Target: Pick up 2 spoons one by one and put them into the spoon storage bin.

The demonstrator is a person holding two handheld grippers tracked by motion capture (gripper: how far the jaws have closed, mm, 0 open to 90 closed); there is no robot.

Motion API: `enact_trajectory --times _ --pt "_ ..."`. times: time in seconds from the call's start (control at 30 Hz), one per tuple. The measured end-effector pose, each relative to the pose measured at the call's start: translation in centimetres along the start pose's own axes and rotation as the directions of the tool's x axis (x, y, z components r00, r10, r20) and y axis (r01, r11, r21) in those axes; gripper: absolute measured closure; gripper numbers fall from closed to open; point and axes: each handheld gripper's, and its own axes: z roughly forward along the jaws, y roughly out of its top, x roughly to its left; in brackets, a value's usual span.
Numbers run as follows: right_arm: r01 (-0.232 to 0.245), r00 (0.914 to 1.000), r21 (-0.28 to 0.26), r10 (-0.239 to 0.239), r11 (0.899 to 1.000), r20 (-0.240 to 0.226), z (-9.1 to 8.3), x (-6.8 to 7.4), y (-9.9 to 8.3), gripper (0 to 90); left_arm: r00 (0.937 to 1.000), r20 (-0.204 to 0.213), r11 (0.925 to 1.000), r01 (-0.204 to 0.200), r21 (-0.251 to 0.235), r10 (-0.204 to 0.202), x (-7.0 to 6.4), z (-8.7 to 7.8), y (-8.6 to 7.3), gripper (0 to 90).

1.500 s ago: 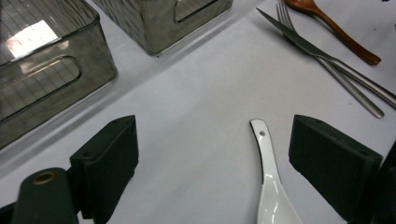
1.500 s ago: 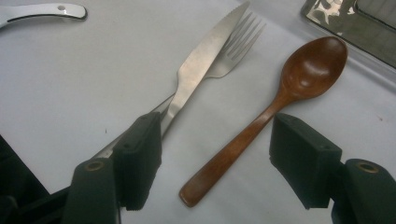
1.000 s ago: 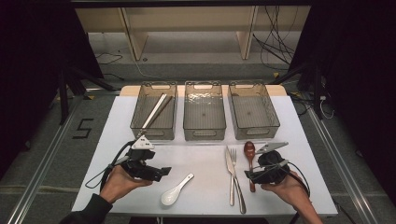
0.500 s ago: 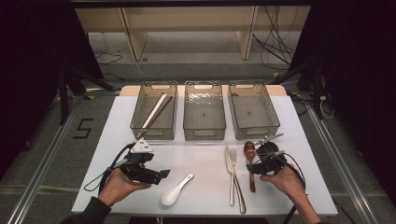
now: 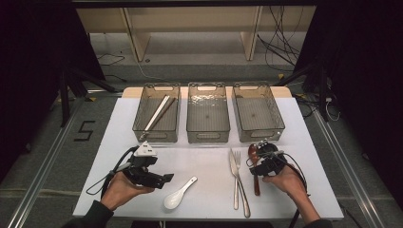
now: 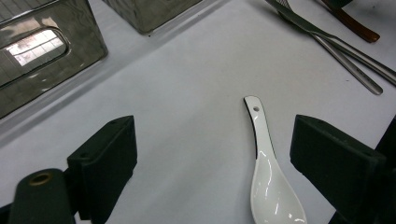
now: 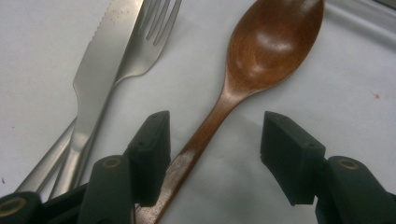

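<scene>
The wooden spoon lies flat on the white desk, bowl toward the bins, and it looks like the thing about to be picked up. The right gripper sits low over its handle with the jaws apart, one on each side of the stem; the left jaw is just beside the wood, possibly touching it, and the other stands clear. Straddling the narrow handle rather than the broad bowl probably gives the jaws a span they can close on.

Just beside the wooden spoon, on the side toward the desk's middle, a steel knife and fork lie together, the knife overlapping the fork, their handles running toward the person. Farther from the spoon on that same side rests a white ceramic spoon. The left gripper points at it, jaws wide apart and holding nothing; the ceramic spoon lies between them but nearer the right one, so this hand seems to be waiting or lining up.

Beyond the wooden spoon's bowl stands the right bin, empty. The middle bin next to it is also empty. The left bin, farthest from the spoon, holds chopsticks lying lengthwise, which suggests one kind of utensil per bin.
</scene>
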Motion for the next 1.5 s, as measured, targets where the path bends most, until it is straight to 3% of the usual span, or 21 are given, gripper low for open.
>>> enact_trajectory --times 0.23,0.43,0.8,1.03,1.5 --pt "0.021 0.9997 0.048 -0.022 0.999 0.008 0.72 0.07 0.21 47.2 1.0 0.005 1.0 -0.008 0.006 0.008 -0.06 0.13 -0.08 14.4" --pt "0.048 0.9985 0.058 -0.049 0.997 0.024 0.84 0.29 0.26 50.1 0.9999 0.005 0.9999 -0.015 0.008 0.015 -0.14 0.18 -0.09 14.6" --pt "0.069 0.9972 0.062 -0.07 0.996 0.024 0.72 0.1 0.35 67.3 0.9999 0.002 0.9998 -0.016 0.009 0.016 -0.07 0.23 -0.12 14.8" --pt "0.058 0.998 0.06 -0.059 0.997 0.024 0.64 -0.14 0.28 80.0 0.9999 0.003 0.9998 -0.016 0.01 0.015 -0.06 0.29 -0.11 14.9" --pt "0.101 0.9947 0.036 -0.101 0.994 0.018 0.16 0.13 0.17 82.1 0.9998 0.001 0.9996 -0.02 0.023 0.02 -0.01 0.6 -0.21 15.2"
